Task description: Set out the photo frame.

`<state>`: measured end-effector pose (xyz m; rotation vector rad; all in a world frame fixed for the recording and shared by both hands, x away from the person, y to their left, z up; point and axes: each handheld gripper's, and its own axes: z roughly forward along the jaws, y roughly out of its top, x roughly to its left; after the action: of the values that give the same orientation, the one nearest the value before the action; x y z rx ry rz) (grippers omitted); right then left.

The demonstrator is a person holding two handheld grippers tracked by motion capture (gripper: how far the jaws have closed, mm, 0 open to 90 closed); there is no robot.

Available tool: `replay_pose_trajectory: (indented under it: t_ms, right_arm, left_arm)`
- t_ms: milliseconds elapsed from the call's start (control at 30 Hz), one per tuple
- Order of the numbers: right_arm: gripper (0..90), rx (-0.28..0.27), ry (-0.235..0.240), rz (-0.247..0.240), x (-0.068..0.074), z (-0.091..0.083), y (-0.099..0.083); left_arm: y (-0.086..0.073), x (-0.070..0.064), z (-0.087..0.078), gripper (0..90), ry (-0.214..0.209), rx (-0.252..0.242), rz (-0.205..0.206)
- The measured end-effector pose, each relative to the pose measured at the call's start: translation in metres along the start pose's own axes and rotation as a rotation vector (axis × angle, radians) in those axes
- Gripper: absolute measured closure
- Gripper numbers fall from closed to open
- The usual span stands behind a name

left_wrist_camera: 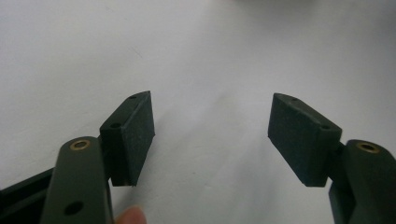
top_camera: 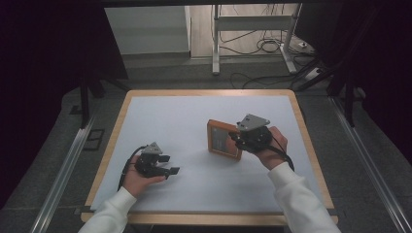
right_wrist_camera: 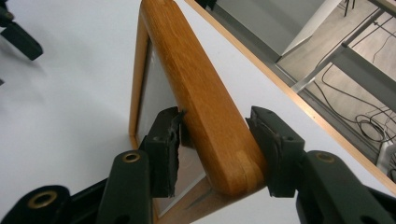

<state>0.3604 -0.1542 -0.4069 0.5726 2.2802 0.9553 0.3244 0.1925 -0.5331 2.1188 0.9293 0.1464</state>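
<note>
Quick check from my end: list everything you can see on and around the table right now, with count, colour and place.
Wooden frame: one, orange-brown with a glass front, right of the table's middle, tilted up off the surface, its corner clamped between the right gripper's jaws.
Table: one, white top with a light wood edge, centre of the high view.
Metal stand: one, grey, on the floor beyond the table.
Cables: several, black, on the floor beyond the table.
Left gripper: one, black, low over the table's near left, jaws wide apart, nothing between them.
Right gripper: one, black, at the table's right, shut on the frame's corner.
Sleeves: two, white, entering from the bottom.
</note>
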Motion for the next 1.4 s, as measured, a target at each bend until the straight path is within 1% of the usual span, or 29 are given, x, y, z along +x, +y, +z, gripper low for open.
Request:
replay_pose_trajectory:
  t_ms: [100, 333, 400, 500, 567, 767, 933, 1000, 1100, 1167, 1200, 1267, 1333, 1400]
  right_arm:
    - [51.7, 0.001, 0.006, 0.022, -0.006, 0.005, 0.000]
    - [46.9, 0.009, 0.001, 0.074, -0.019, 0.016, 0.000]
    - [44.7, 0.014, -0.007, 0.084, -0.021, 0.019, 0.000]
    - [39.9, 0.031, -0.035, 0.084, -0.023, 0.027, 0.000]
    - [37.8, 0.038, -0.044, 0.092, -0.025, 0.031, 0.000]
    - [34.4, 0.046, -0.045, 0.129, -0.034, 0.040, -0.002]
    - [31.1, 0.059, -0.062, 0.157, -0.040, 0.047, -0.006]
    - [31.3, 0.046, -0.055, 0.173, -0.041, 0.048, -0.007]
    - [30.9, 0.041, -0.055, 0.177, -0.042, 0.048, -0.008]
    - [29.7, 0.039, -0.061, 0.180, -0.041, 0.048, -0.008]
    - [27.7, 0.038, -0.073, 0.183, -0.041, 0.048, -0.009]
    - [25.3, 0.020, -0.089, 0.208, -0.040, 0.044, -0.010]
    - [24.5, -0.001, -0.088, 0.242, -0.040, 0.037, -0.013]
    - [23.0, -0.009, -0.085, 0.267, -0.040, 0.030, -0.017]
  left_arm:
    - [0.000, 0.000, 0.000, 31.0, 0.001, -0.001, 0.003]
    - [0.000, 0.000, -0.001, 31.0, -0.002, -0.004, 0.003]
    - [0.000, 0.001, -0.001, 31.0, 0.000, -0.001, 0.007]
    - [0.000, 0.000, 0.000, 31.0, 0.000, -0.002, 0.005]
    - [0.000, 0.000, 0.000, 31.0, -0.001, -0.002, 0.006]
    - [0.000, 0.000, 0.000, 31.0, -0.003, 0.001, 0.008]
    - [0.000, 0.000, 0.000, 31.0, -0.003, -0.002, 0.013]
    - [0.000, 0.000, 0.000, 31.0, -0.004, -0.005, 0.010]
    - [0.000, 0.000, 0.000, 31.0, -0.004, -0.005, 0.010]
    - [0.000, 0.000, 0.000, 31.0, -0.004, -0.004, 0.011]
    - [0.000, 0.000, -0.001, 31.0, -0.005, -0.005, 0.011]
    - [0.000, 0.000, -0.001, 31.0, -0.004, -0.008, 0.011]
    - [0.000, 0.000, -0.002, 31.0, -0.004, -0.010, 0.007]
    - [0.000, 0.000, -0.002, 31.0, -0.004, -0.011, 0.008]
